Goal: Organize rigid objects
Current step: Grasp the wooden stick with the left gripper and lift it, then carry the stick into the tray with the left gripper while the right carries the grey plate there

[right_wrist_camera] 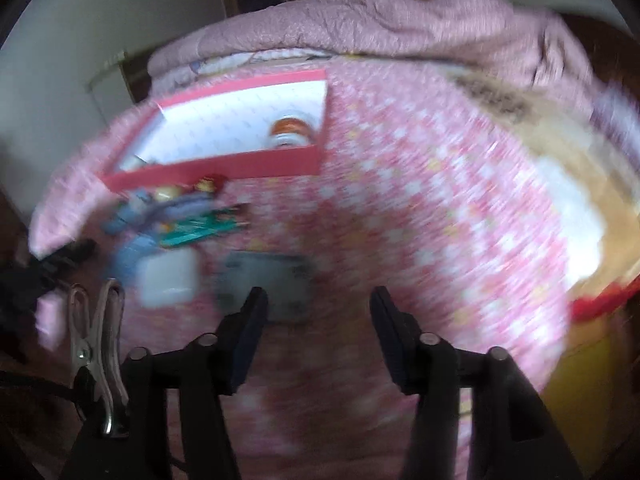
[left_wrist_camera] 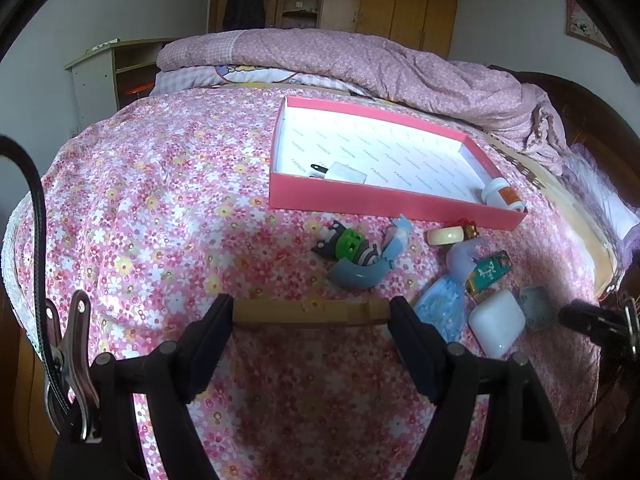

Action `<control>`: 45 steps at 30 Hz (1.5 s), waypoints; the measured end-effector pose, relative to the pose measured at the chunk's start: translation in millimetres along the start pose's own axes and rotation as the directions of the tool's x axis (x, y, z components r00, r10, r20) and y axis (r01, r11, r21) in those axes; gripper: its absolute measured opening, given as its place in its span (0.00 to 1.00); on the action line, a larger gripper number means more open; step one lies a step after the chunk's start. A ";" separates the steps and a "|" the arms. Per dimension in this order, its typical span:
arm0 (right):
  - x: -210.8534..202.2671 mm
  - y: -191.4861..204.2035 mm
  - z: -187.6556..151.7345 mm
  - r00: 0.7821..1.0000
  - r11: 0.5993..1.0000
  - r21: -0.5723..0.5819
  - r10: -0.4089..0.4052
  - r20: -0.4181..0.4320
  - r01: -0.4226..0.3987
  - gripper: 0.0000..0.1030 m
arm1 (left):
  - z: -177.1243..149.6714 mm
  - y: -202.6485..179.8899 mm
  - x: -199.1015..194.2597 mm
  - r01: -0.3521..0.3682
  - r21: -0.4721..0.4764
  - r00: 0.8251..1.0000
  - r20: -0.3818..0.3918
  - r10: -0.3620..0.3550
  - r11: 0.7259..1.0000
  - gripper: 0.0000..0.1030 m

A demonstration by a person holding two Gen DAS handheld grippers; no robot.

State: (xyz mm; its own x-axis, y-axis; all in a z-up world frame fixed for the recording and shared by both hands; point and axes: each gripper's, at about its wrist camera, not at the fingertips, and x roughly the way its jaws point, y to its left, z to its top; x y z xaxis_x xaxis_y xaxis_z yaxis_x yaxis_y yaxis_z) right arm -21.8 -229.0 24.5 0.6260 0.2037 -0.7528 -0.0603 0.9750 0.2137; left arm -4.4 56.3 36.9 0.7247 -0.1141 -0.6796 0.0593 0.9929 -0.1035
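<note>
My left gripper (left_wrist_camera: 311,308) is shut on a wooden block (left_wrist_camera: 308,313), which spans lengthwise from pad to pad just above the flowered bedspread. Beyond it stands a pink box (left_wrist_camera: 384,200) holding a white plug (left_wrist_camera: 348,172) and a small orange-labelled bottle (left_wrist_camera: 502,194). A loose pile lies before the box: a green toy (left_wrist_camera: 348,246), a tape roll (left_wrist_camera: 446,236), a green card (left_wrist_camera: 490,272), a white case (left_wrist_camera: 496,322) and a grey square piece (left_wrist_camera: 536,306). In the blurred right wrist view, my right gripper (right_wrist_camera: 319,294) is open, its left finger over the grey square piece (right_wrist_camera: 266,280).
A bunched pink quilt (left_wrist_camera: 380,64) lies across the bed behind the box. The bed's edge drops away at the left, with a white shelf unit (left_wrist_camera: 96,80) by the wall. Wooden wardrobes (left_wrist_camera: 392,0) fill the far wall. The pink box (right_wrist_camera: 224,168) shows up left in the right wrist view.
</note>
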 end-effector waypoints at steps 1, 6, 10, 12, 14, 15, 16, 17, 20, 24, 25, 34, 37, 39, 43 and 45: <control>3.4 3.3 -1.5 1.000 1.000 0.006 0.008 -0.011 -0.008 0.62 | -0.1 0.1 -0.3 0.001 0.000 1.000 0.001 -0.001 1.000 0.79; 21.6 28.7 -5.2 0.997 0.994 -0.087 -0.075 -0.022 0.073 0.66 | -0.1 0.4 -1.6 0.008 0.000 1.000 0.003 -0.008 1.000 0.79; 30.7 37.5 -2.8 0.993 0.986 -0.125 -0.114 -0.002 0.113 0.68 | -0.8 -0.1 -1.4 0.005 0.009 1.000 0.003 -0.006 1.000 0.79; 33.6 40.6 -1.2 0.991 0.982 -0.133 -0.134 0.007 0.134 0.70 | -1.1 -0.3 -1.0 0.004 0.012 1.000 0.001 -0.004 1.000 0.79; 36.5 43.8 2.1 0.990 0.981 -0.132 -0.140 0.008 0.140 0.73 | -1.0 -0.4 0.2 0.005 0.011 1.000 -0.001 -0.005 1.000 0.79; 38.1 45.7 3.4 0.990 0.981 -0.134 -0.141 0.013 0.142 0.74 | -0.9 -0.1 0.8 0.006 0.010 1.000 -0.003 -0.006 1.000 0.79; 39.3 45.8 3.5 0.990 0.980 -0.139 -0.143 0.019 0.144 0.74 | -1.0 -0.1 1.3 0.007 0.010 1.000 -0.005 -0.007 1.000 0.79; 40.4 47.0 3.5 0.989 0.977 -0.150 -0.146 0.027 0.149 0.74 | -1.0 -0.1 2.0 0.007 0.011 1.000 -0.006 -0.007 1.000 0.79; 39.0 44.9 2.4 0.991 0.977 -0.163 -0.131 0.032 0.134 0.74 | -1.1 0.3 2.4 0.008 0.011 1.000 -0.008 -0.007 1.000 0.79; 33.6 41.6 -1.7 0.993 0.977 -0.175 -0.115 0.035 0.119 0.67 | -0.5 0.0 1.9 0.007 0.014 1.000 -0.006 -0.007 1.000 0.79; 32.6 41.2 -2.5 0.993 0.978 -0.175 -0.113 0.036 0.117 0.67 | -0.3 -0.1 1.5 0.007 0.015 1.000 -0.005 -0.007 1.000 0.79; 22.5 45.1 0.9 0.996 0.978 -0.191 -0.068 0.054 0.077 0.67 | 6.8 -1.0 -4.2 0.022 0.014 1.000 0.000 -0.022 1.000 0.79; 18.8 47.0 4.8 0.997 0.977 -0.201 -0.054 0.063 0.066 0.67 | 10.3 -2.5 -5.2 0.026 0.019 1.000 -0.004 -0.026 0.999 0.79; 17.2 48.1 8.7 0.997 0.977 -0.206 -0.047 0.066 0.059 0.67 | 13.7 -2.3 -4.9 0.032 0.014 0.999 -0.011 -0.032 0.999 0.79; 16.0 46.5 16.7 0.997 0.980 -0.195 -0.026 0.066 0.038 0.67 | 17.8 2.4 -7.1 0.056 -0.021 0.998 -0.029 -0.056 0.998 0.79; 15.5 45.3 19.1 0.998 0.983 -0.185 -0.009 0.063 0.020 0.67 | 19.1 5.0 -11.8 0.071 -0.034 0.997 -0.033 -0.072 0.997 0.79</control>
State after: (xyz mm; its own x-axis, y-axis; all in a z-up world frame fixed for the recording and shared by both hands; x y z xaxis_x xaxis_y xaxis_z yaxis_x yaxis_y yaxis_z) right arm 0.0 -183.5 34.5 0.6740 0.1894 -0.7141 -0.1902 0.9785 0.0800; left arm 0.4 63.3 58.3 0.6953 -0.1863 -0.6941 0.0868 0.9805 -0.1762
